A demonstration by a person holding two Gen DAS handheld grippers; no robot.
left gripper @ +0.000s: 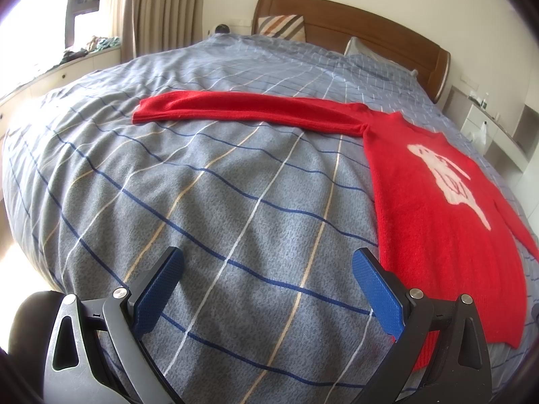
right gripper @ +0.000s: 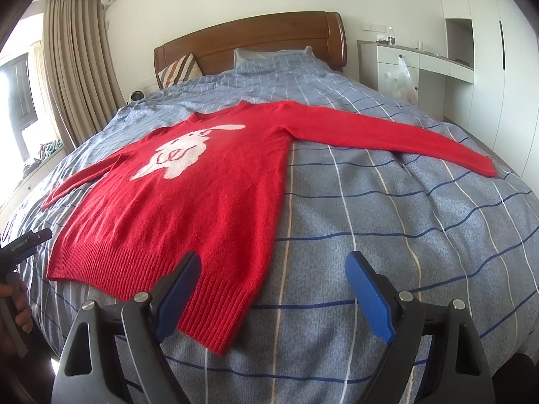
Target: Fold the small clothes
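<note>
A red knit sweater (right gripper: 188, 202) with a white rabbit design (right gripper: 182, 158) lies flat and face up on the bed, both sleeves spread out sideways. In the left wrist view the sweater (left gripper: 438, 208) is at the right, its left sleeve (left gripper: 242, 107) stretching across the bed. My left gripper (left gripper: 267, 262) is open and empty above the bedspread, just left of the sweater's hem. My right gripper (right gripper: 273, 266) is open and empty over the hem's right corner. The right sleeve (right gripper: 387, 134) reaches toward the bed's right edge. The left gripper's body (right gripper: 20, 245) shows at the far left.
The bed has a blue-grey checked bedspread (right gripper: 404, 235), pillows (right gripper: 273, 60) and a wooden headboard (right gripper: 256, 40). Curtains (right gripper: 74, 67) and a window ledge are on the left. A white cabinet (right gripper: 404, 67) with a plastic bag stands at the right.
</note>
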